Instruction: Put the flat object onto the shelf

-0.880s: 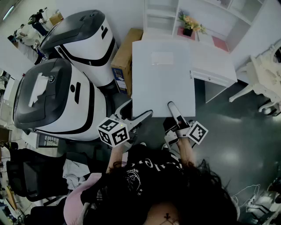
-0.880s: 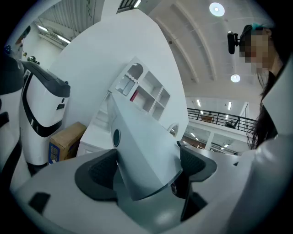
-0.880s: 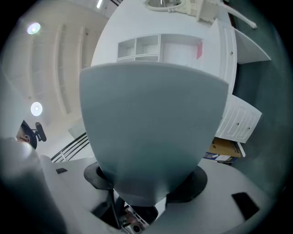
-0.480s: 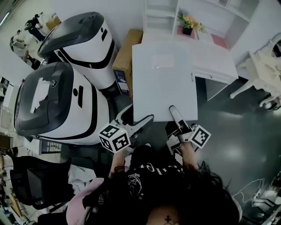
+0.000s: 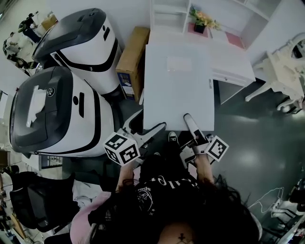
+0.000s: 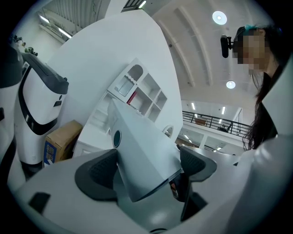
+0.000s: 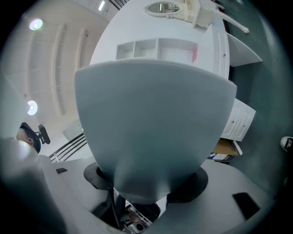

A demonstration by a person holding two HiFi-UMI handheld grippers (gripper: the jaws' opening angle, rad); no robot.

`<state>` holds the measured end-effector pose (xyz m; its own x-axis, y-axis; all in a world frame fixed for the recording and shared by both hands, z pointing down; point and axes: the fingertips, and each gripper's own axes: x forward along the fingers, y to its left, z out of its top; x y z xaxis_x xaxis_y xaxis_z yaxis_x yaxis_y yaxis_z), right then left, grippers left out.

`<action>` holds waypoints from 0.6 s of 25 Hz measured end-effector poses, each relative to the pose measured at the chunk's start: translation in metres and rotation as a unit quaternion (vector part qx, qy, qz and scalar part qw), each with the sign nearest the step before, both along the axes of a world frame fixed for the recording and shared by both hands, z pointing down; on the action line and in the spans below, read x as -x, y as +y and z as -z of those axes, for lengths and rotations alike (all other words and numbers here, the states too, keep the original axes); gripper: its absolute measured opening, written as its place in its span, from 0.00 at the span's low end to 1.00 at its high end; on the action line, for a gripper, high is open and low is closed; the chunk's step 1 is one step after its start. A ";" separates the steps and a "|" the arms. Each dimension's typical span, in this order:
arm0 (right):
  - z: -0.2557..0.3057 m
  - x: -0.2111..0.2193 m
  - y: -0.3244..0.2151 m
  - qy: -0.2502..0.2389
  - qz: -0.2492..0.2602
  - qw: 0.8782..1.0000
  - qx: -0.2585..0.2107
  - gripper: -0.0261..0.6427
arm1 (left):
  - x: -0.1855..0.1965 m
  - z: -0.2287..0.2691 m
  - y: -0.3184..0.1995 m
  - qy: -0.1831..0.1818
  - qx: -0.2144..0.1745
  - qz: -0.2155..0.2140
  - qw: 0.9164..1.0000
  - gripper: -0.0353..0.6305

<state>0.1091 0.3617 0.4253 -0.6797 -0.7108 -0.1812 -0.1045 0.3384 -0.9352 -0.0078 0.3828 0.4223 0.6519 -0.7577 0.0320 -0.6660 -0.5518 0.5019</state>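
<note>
The near left corner of the white board [image 5: 177,90] is pinched by the left gripper [image 5: 148,123]. Further right, its near edge is clamped by the right gripper [image 5: 188,119], the board being held level before the white shelf [image 5: 167,10].

Board [image 5: 177,90] plain white, no pattern; shelf [image 5: 167,14] white with pink back panels; flowers [image 5: 204,19] yellow-orange in a dark pot [image 5: 199,28]. Marker cubes [image 5: 122,148] on the left tool [image 5: 151,122] and right tool [image 5: 189,120] show black squares on white; tool bodies pale grey, pads [image 6: 98,173] dark grey. Two machines [image 5: 95,114] white with dark grey lids and black stripes; box [image 5: 131,50] brown cardboard; floor [image 5: 248,143] dark glossy grey.
</note>
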 end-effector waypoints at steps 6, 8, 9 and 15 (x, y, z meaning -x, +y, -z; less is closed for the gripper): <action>-0.008 -0.011 -0.039 -0.003 0.002 1.000 0.010 0.50 | -0.011 -0.007 -0.040 -0.004 0.012 0.000 1.000 0.73; -0.012 -0.012 -0.061 -0.009 0.006 1.000 0.016 0.50 | -0.013 -0.010 -0.061 -0.006 0.014 0.006 1.000 0.73; -0.013 -0.013 -0.075 -0.012 0.010 1.000 0.017 0.50 | -0.013 -0.010 -0.073 -0.008 0.014 0.010 1.000 0.73; -0.006 -0.022 -0.174 -0.016 0.033 0.999 0.007 0.50 | -0.023 -0.002 -0.168 -0.017 0.009 0.029 0.999 0.73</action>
